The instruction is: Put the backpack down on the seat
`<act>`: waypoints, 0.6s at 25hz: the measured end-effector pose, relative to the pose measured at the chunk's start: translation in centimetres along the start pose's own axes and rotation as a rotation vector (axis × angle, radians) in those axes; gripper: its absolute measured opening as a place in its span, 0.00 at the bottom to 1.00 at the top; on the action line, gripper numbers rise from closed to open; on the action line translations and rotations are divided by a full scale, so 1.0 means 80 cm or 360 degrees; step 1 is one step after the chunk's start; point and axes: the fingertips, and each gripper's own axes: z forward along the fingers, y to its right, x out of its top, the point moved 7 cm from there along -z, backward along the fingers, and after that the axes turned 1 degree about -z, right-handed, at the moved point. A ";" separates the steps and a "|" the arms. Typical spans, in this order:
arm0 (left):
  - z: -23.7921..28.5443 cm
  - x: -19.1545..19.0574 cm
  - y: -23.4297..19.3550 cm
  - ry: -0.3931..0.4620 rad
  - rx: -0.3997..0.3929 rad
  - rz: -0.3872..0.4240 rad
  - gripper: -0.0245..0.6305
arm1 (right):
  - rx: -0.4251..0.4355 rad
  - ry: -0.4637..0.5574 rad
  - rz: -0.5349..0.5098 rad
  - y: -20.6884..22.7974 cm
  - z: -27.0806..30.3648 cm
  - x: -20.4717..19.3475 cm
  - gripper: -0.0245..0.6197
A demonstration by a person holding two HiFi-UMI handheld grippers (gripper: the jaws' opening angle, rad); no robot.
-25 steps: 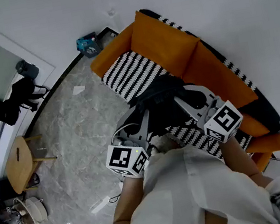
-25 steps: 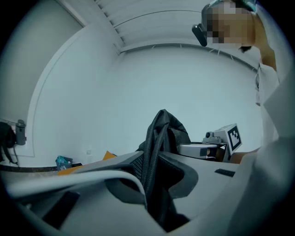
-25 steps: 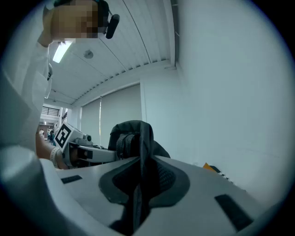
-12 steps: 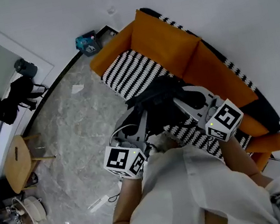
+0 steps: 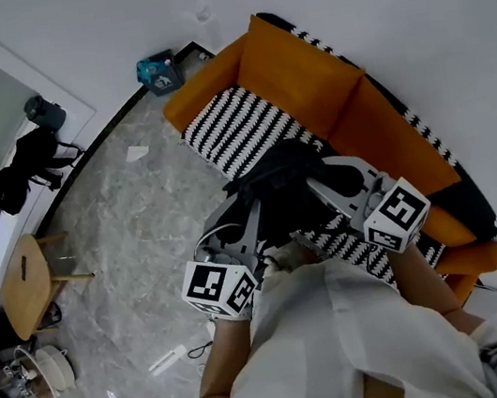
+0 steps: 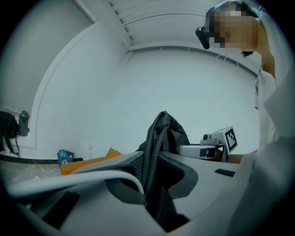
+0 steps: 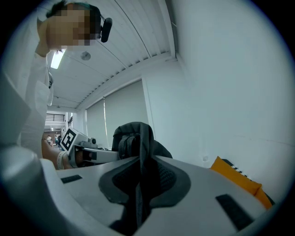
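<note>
Our left tongs [image 6: 148,168] are clamped on one black strap of the backpack [image 5: 286,182] and our right tongs [image 7: 138,173] pinch another. We judge this keeps the bag level over the striped seat [image 5: 236,129] for lowering.

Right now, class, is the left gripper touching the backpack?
Touching. In the left gripper view, the left gripper has its jaws clamped on a fold of the black backpack.
</note>
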 end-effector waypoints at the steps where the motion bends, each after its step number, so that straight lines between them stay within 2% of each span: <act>1: -0.003 0.000 -0.003 0.0002 -0.0003 -0.0003 0.16 | 0.0003 -0.0004 -0.0001 -0.002 0.003 0.001 0.13; 10: -0.030 0.007 -0.044 0.0020 -0.0039 -0.0033 0.16 | 0.0017 -0.0007 0.0015 -0.027 0.044 0.006 0.13; 15: -0.056 0.019 -0.083 0.0024 -0.0015 -0.0049 0.16 | 0.0052 -0.0006 0.0036 -0.045 0.091 0.012 0.13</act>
